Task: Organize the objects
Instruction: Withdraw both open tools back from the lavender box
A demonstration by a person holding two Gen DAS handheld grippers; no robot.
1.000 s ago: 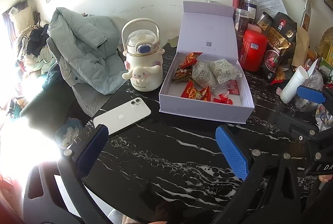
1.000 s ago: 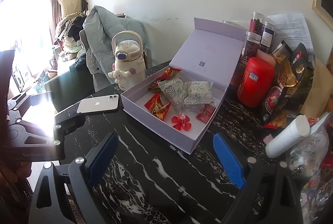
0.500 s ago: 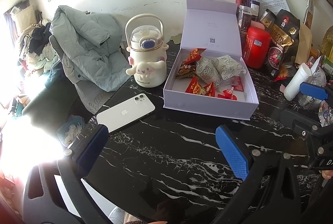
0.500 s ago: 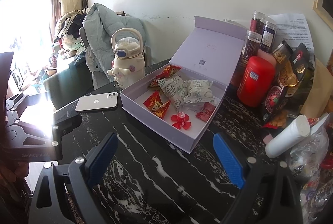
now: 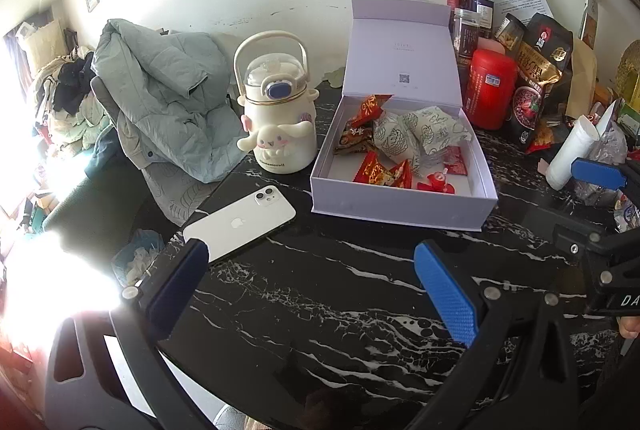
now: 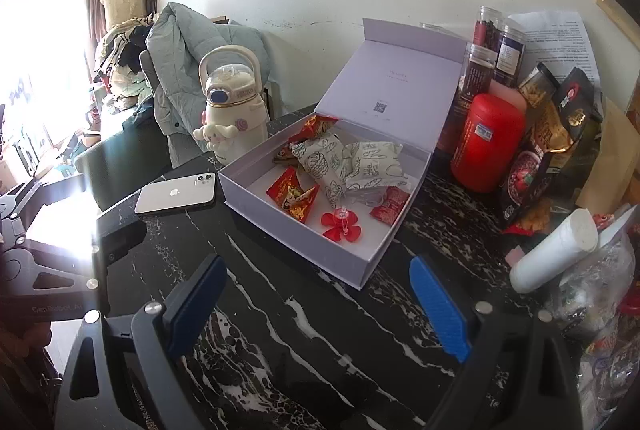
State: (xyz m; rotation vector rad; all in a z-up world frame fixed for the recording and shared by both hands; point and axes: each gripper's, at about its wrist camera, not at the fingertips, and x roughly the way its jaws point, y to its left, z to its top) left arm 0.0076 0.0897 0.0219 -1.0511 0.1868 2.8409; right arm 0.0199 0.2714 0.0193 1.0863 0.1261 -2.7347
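Gift box (image 5: 400,204) lid up, mid-counter (image 5: 320,302), snacks inside | left claw (image 5: 310,286), right claw (image 6: 316,304) both spread, empty, hovering short | step: approach | next: likely grab phone (image 5: 240,220) or close lid

Blown-out window glare at left, bright daylight elsewhere, sharp focus, strong fisheye bending toward dark edges.

A black table top (image 5: 360,310) veined with white marbling was seen; the open box (image 5: 400,208) was pale lilac, holding red-and-gold wrappers (image 5: 376,172) and white packets (image 5: 434,130) printed with dark line drawings; blue ribbed pads (image 6: 438,310) were noted on black grippers; a phone (image 5: 240,220) was white
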